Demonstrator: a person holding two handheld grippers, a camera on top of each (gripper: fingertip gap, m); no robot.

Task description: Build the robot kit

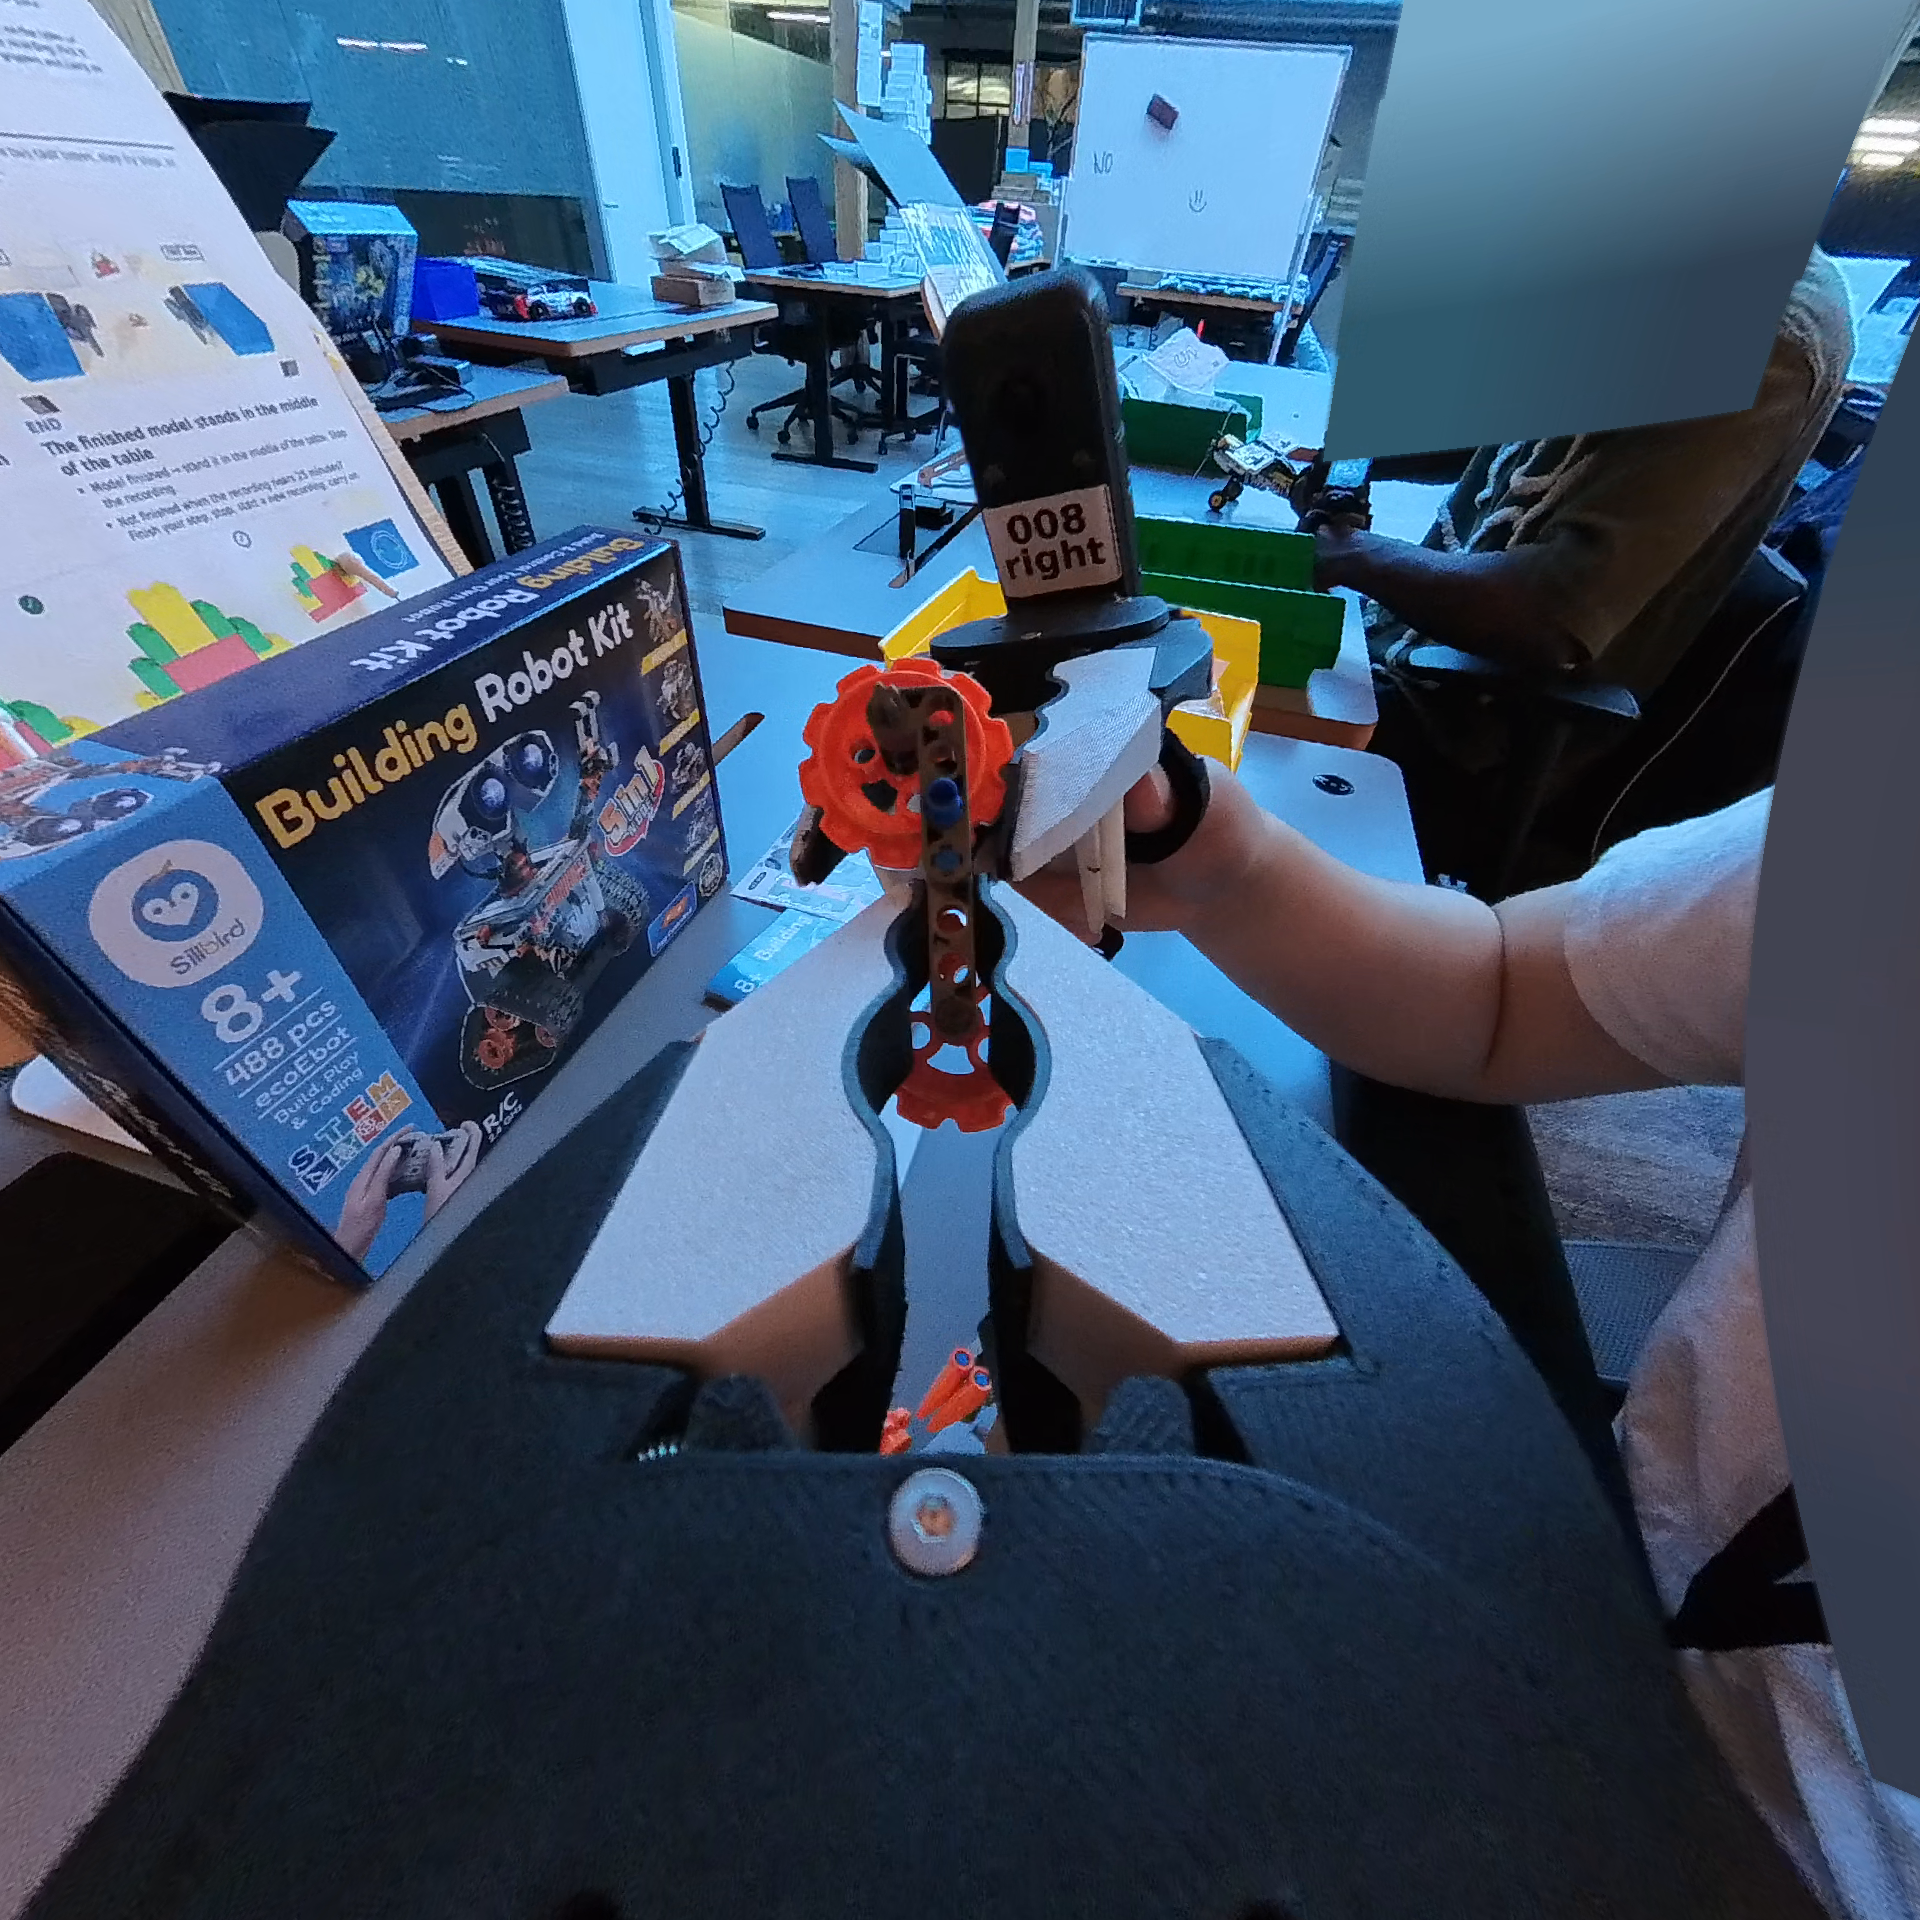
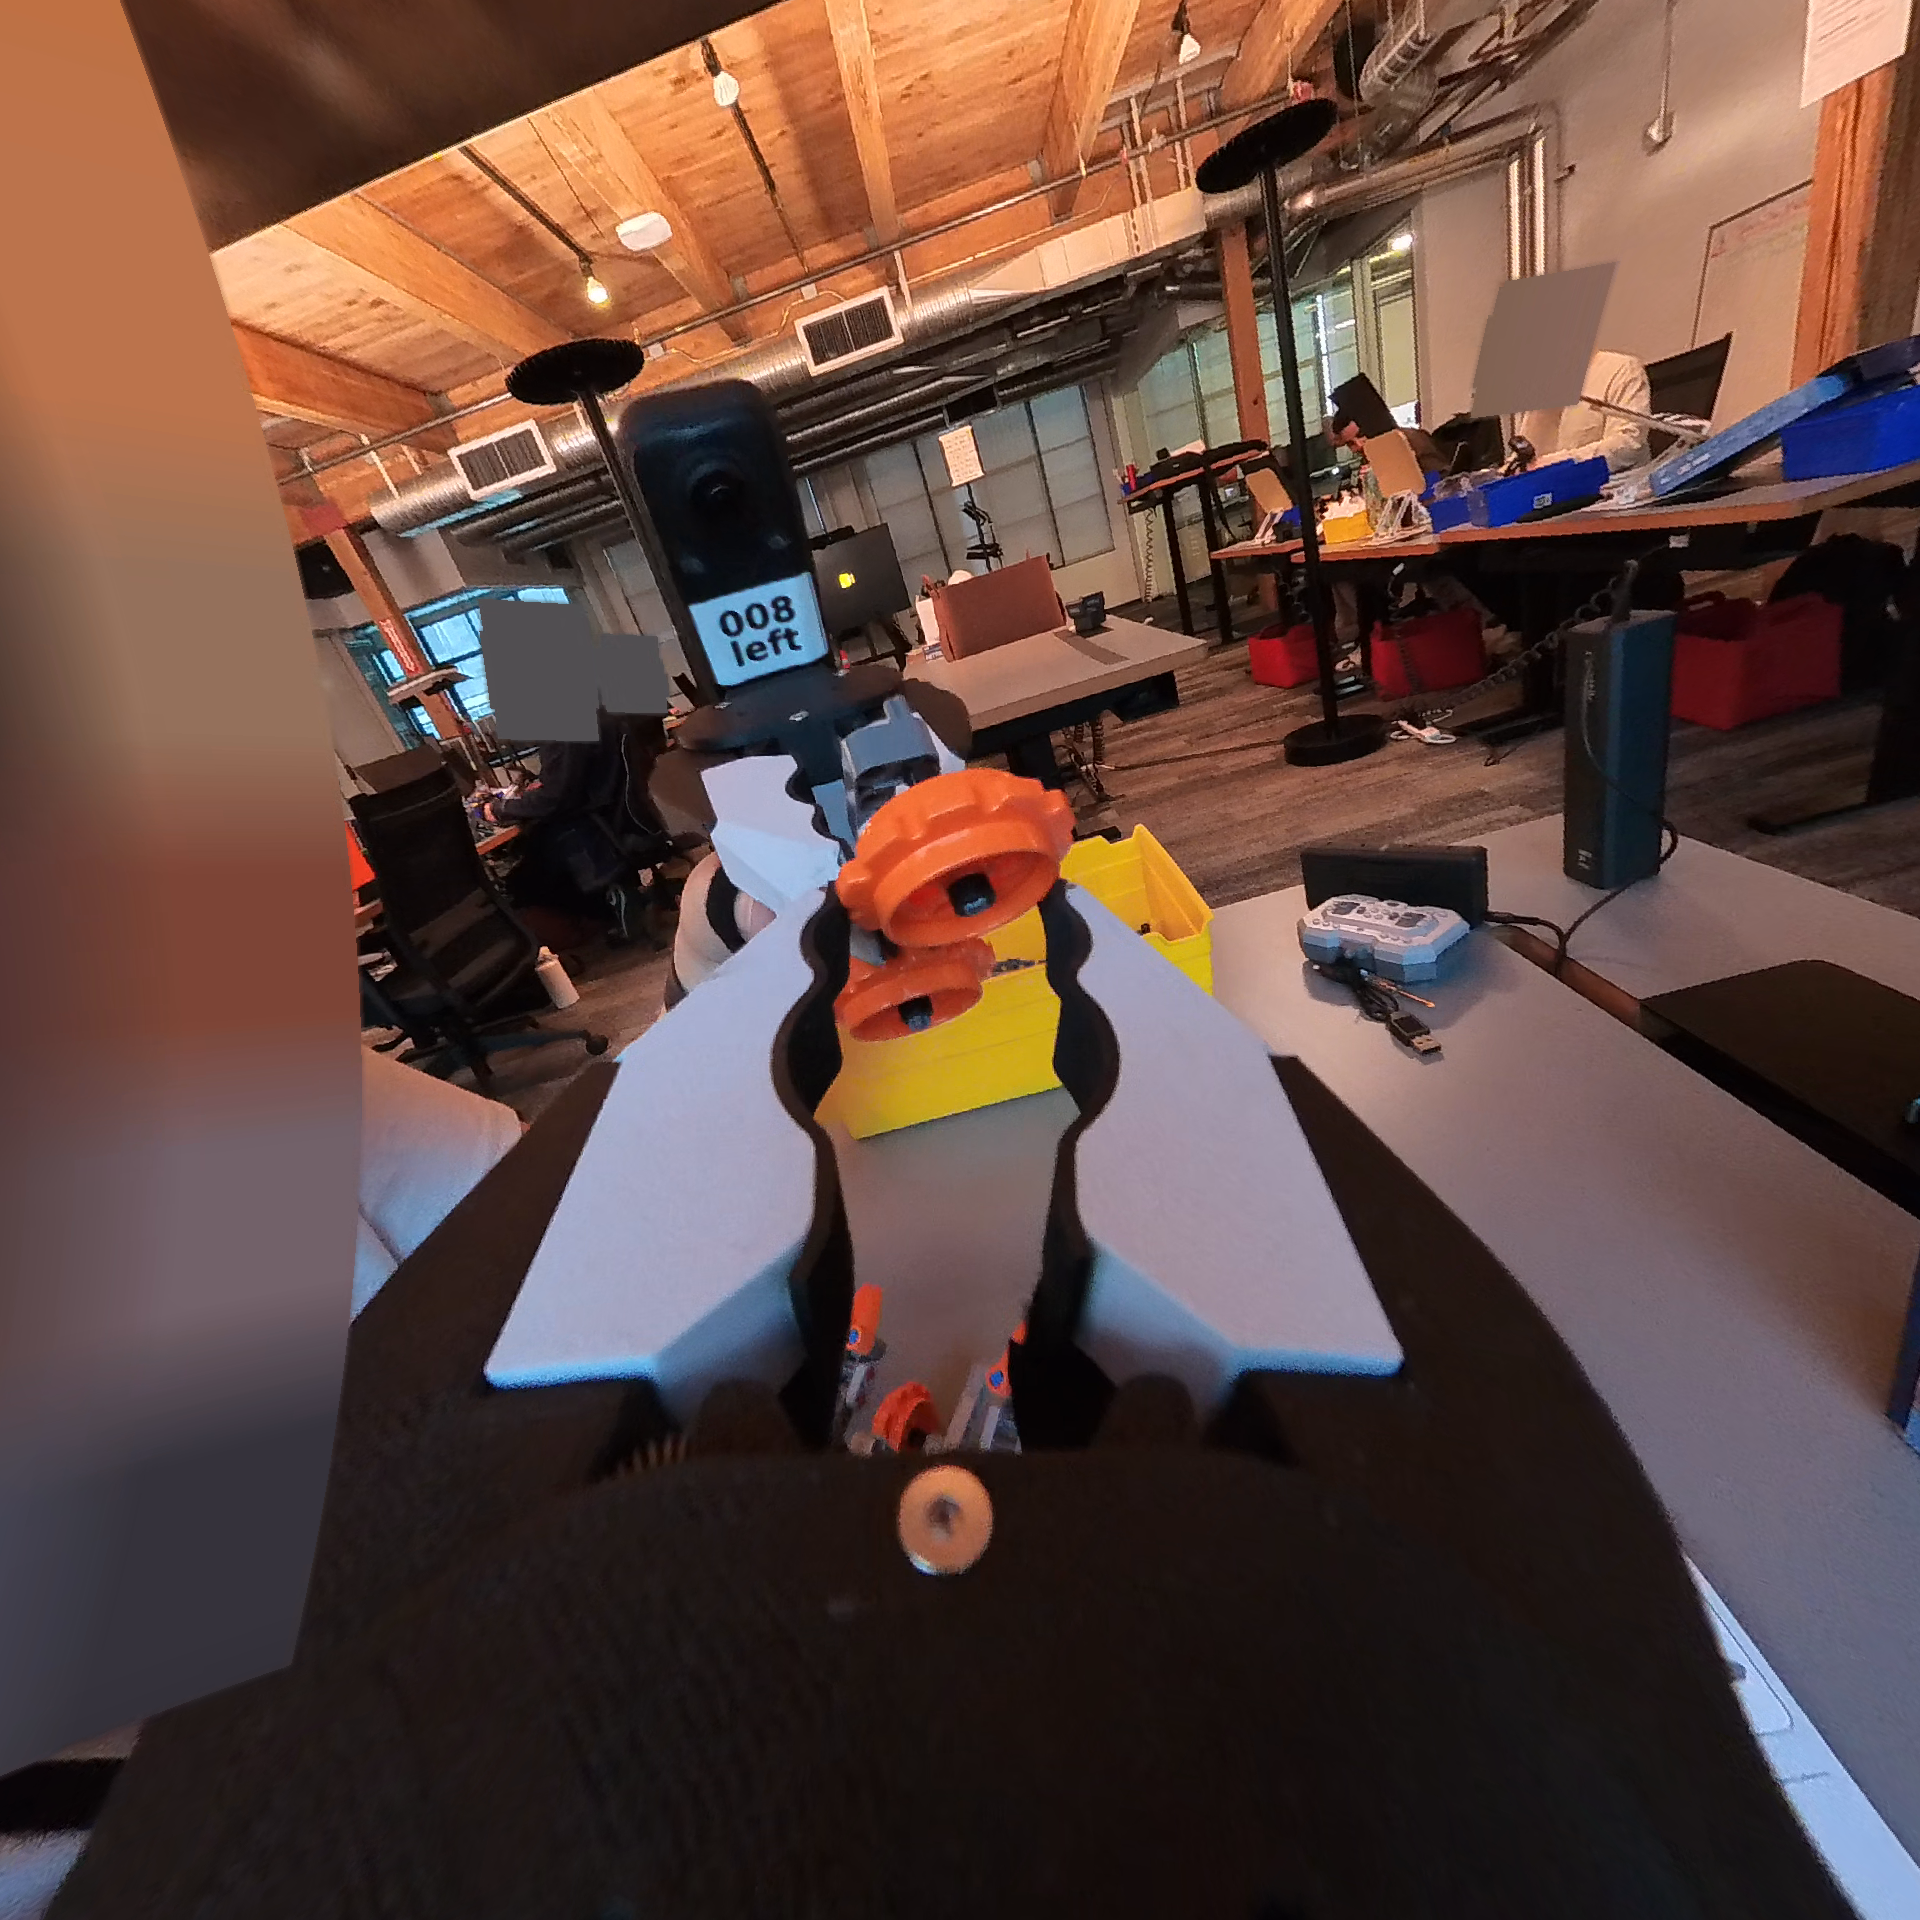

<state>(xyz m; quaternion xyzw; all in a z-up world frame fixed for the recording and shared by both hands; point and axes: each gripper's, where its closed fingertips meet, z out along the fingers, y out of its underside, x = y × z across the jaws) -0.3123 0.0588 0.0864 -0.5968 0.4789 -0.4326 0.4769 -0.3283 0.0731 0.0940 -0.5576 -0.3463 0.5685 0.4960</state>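
My left gripper (image 1: 948, 925) is shut on a brown perforated beam (image 1: 940, 831) and holds it upright above the table. The beam carries a large orange gear (image 1: 868, 774) near its top and a small orange gear (image 1: 951, 1086) low down, between my finger pads. My right gripper (image 1: 914, 857), held by a hand (image 1: 1195, 862), comes in from the right with its fingers on either side of the large gear. In the right wrist view, my right gripper (image 2: 951, 904) is shut on the large gear (image 2: 956, 857). The small gear (image 2: 909, 997) sits just below, and the left gripper (image 2: 821, 821) is behind.
A blue kit box (image 1: 364, 914) and an instruction sheet (image 1: 156, 364) stand at the left. A yellow bin (image 2: 1039, 1029) sits behind the gears, with green bins (image 1: 1236, 603) farther back. A grey remote (image 2: 1382, 935) lies to the right. Loose orange parts (image 2: 904, 1413) lie below on the grey table (image 2: 1507, 1195). My two grippers' fingertips are within a few centimetres of each other.
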